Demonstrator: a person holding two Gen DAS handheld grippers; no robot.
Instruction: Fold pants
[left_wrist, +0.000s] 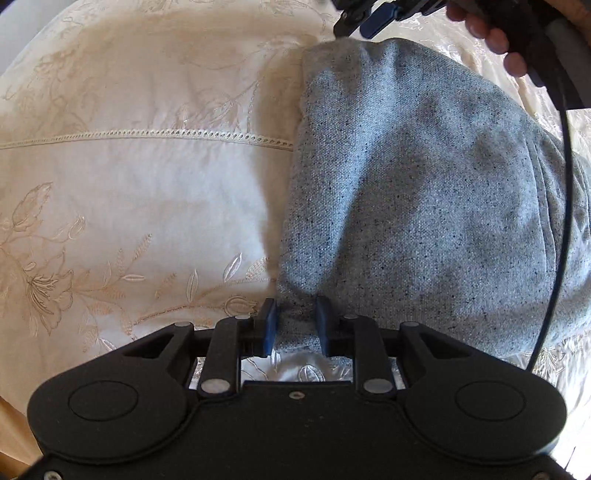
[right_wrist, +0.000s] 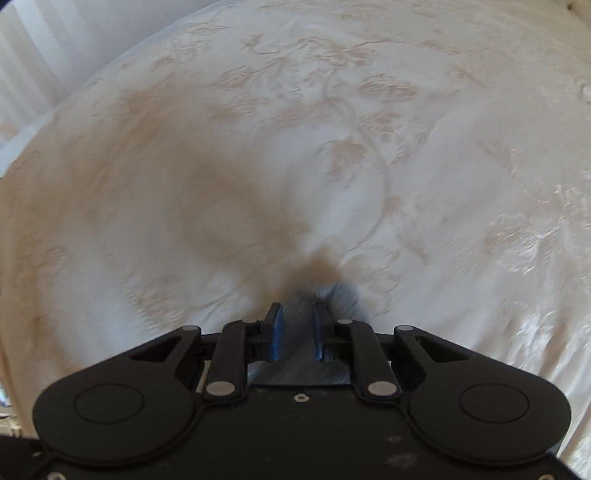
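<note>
Grey flecked pants (left_wrist: 406, 177) are seen lying in a folded bundle on a cream cloth (left_wrist: 147, 184) embroidered with flowers, which covers a bed or tabletop (which of the two cannot be told). In the left wrist view the left tool (left_wrist: 295, 325) is closed on a near corner of the pants, a narrow tuck of grey fabric being pinched between its blue pads (left_wrist: 271, 326); the rest of the garment spreads away from the fingers toward the far right. A row of openwork stitching (left_wrist: 166, 134) is seen running across the cloth to the left of the pants, ending at their edge. At the top of the same view the right tool (left_wrist: 364, 18) is found at the far corner of the pants, with the holder's fingers (left_wrist: 495, 38) wrapped around its handle and a black cable (left_wrist: 561, 206) hanging down across the garment. In the right wrist view, which is blurred, grey fabric (right_wrist: 325, 295) is gripped between the right tool's (right_wrist: 298, 328) blue pads, and only the patterned cloth (right_wrist: 332, 129) is seen beyond it.
</note>
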